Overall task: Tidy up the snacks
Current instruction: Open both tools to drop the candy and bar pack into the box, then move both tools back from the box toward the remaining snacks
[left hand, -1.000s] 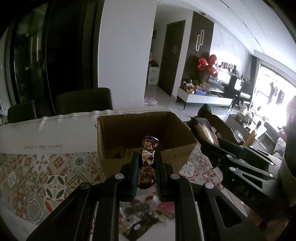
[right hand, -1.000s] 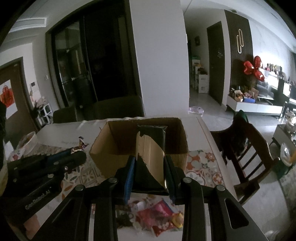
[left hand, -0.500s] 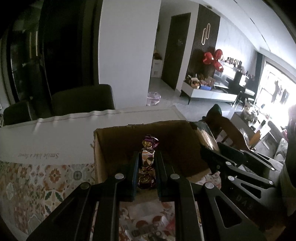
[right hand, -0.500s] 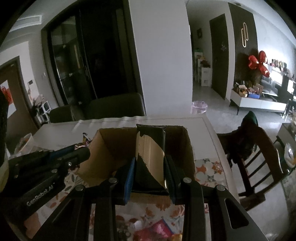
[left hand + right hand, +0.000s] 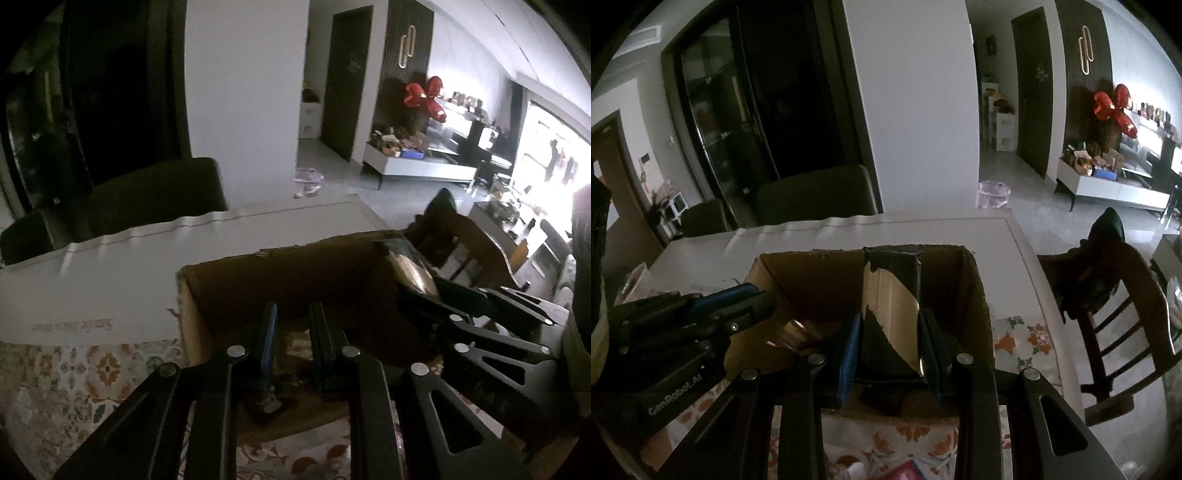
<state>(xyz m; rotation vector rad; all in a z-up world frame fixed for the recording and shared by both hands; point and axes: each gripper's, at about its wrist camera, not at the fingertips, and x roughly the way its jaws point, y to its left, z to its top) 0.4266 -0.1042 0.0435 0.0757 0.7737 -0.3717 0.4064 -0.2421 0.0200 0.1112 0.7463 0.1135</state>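
An open cardboard box (image 5: 229, 295) stands on the table, and both grippers reach over its near wall. My left gripper (image 5: 294, 314) has its jaws opening, with nothing between the fingers. In the right wrist view it enters from the left (image 5: 753, 295), and a shiny wrapped candy (image 5: 792, 328) lies inside the box (image 5: 975, 295) just below its tips. My right gripper (image 5: 890, 317) is shut on a black-and-gold snack pack (image 5: 890, 295), held upright above the box interior. The pack (image 5: 410, 266) also shows at the right of the left wrist view.
The table carries a patterned cloth (image 5: 92, 369) and a white cloth (image 5: 110, 277) behind the box. Dark chairs (image 5: 812, 195) stand at the far side and a wooden chair (image 5: 1108, 314) at the right. A red snack packet (image 5: 908, 469) lies in front of the box.
Both grippers moved forward and down over the box. The purple-wrapped candy that was clamped in the left gripper is no longer between its fingers, which have parted slightly. The right still holds its pack.
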